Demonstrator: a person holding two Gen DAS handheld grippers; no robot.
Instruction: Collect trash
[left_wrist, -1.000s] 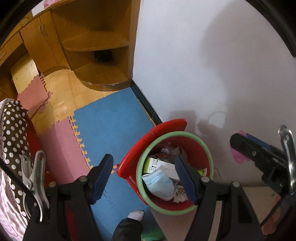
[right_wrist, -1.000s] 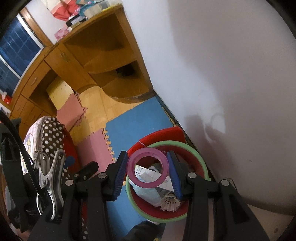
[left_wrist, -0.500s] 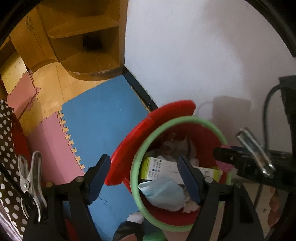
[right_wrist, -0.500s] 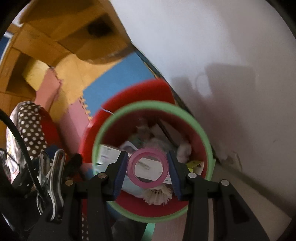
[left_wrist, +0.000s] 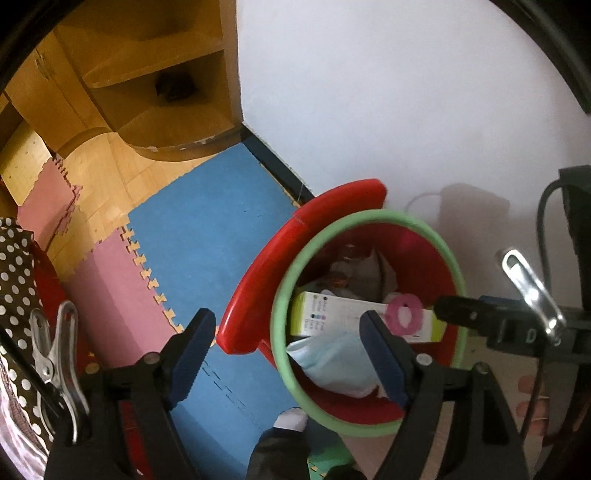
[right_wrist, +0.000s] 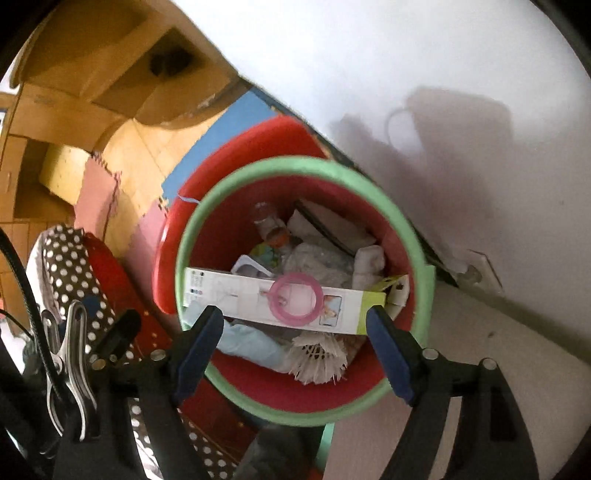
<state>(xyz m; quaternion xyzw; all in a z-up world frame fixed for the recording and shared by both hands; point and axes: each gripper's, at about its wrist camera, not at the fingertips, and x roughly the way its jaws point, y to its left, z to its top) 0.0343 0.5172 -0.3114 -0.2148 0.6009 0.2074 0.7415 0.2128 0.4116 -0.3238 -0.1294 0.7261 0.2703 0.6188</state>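
1. Now the right gripper (right_wrist: 295, 354) hangs straight over the red trash bin (right_wrist: 406, 325), its jaws opening wide with nothing pressed between them.
2. Below that gap the pink ring (right_wrist: 296, 298) lies flat on the long white-and-green carton (right_wrist: 229, 291), well inside the bin's green rim (right_wrist: 413, 236) and clear of both blue pads.
3. The ring sits just beyond the fingertips, towards the far side of the bin; the carton's long axis runs left to right across the opening, roughly in line with the two jaws.
4. In the left wrist view the left gripper (left_wrist: 291, 354) also stands spread, opening, empty: its right finger (left_wrist: 384, 358) is over the bin's inside, the left one over the blue foam mat (left_wrist: 207, 236).
5. My read: the right gripper is the nearer to the ring, and the drop looks done, so the next call is lifting away.
6. Hard to make out: whether the ring rests on the carton or is just above it. The bottom of the bin is buried under a light blue face mask (left_wrist: 332, 363), a shuttlecock (right_wrist: 319, 356) and crumpled paper. The right gripper shows only partly at the left view's right edge.
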